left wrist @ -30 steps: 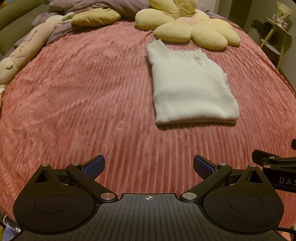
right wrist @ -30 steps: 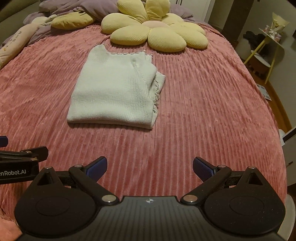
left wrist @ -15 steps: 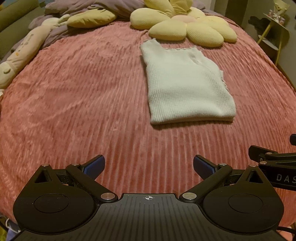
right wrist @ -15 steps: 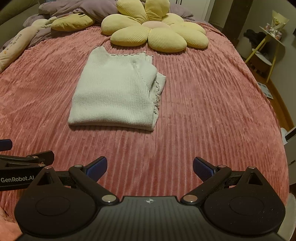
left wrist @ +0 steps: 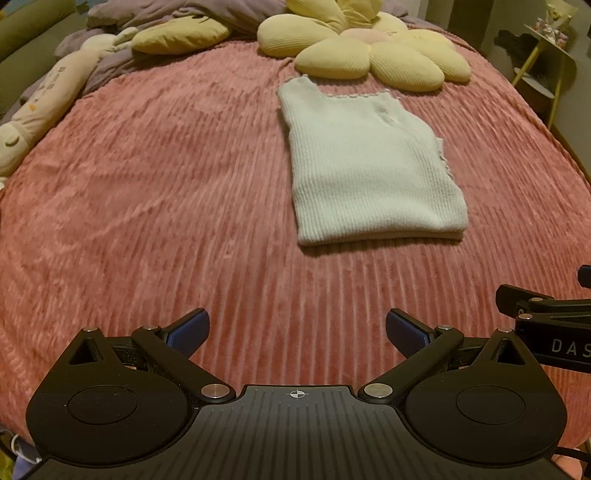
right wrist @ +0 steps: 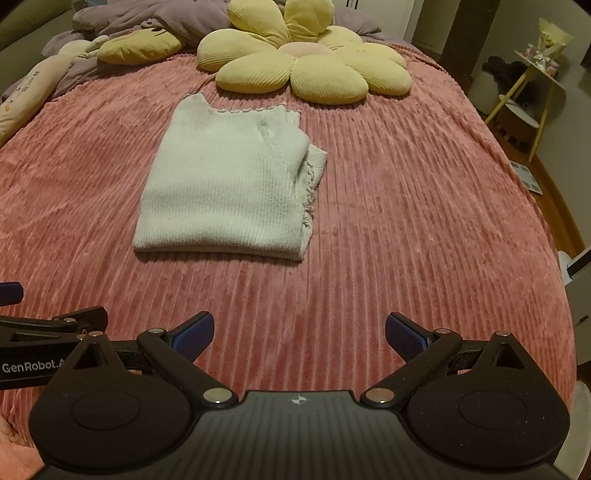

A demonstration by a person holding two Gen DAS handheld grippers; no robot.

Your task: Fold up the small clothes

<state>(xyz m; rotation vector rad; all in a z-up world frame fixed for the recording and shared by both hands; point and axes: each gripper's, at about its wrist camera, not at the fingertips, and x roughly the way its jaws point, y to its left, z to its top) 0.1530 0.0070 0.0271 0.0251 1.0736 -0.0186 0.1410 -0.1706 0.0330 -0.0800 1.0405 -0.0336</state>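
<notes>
A small white ribbed knit top (left wrist: 365, 162) lies folded flat on the pink ribbed bedspread (left wrist: 166, 177), its folded edge nearest me. It also shows in the right wrist view (right wrist: 229, 181), with frilled edges stacked on its right side. My left gripper (left wrist: 295, 332) is open and empty, held above the bedspread well short of the top, to its left. My right gripper (right wrist: 299, 332) is open and empty, also short of the top, to its right. Each gripper's side shows in the other's view.
A yellow flower-shaped cushion (right wrist: 295, 62) lies just behind the top. A yellow pillow (left wrist: 181, 35), a long cream plush toy (left wrist: 40, 99) and a purple blanket (right wrist: 155, 18) sit at the back left. A yellow side table (right wrist: 532, 85) stands off the bed's right edge.
Both grippers have pulled back a little from the folded top and stay open. The top has not moved.
</notes>
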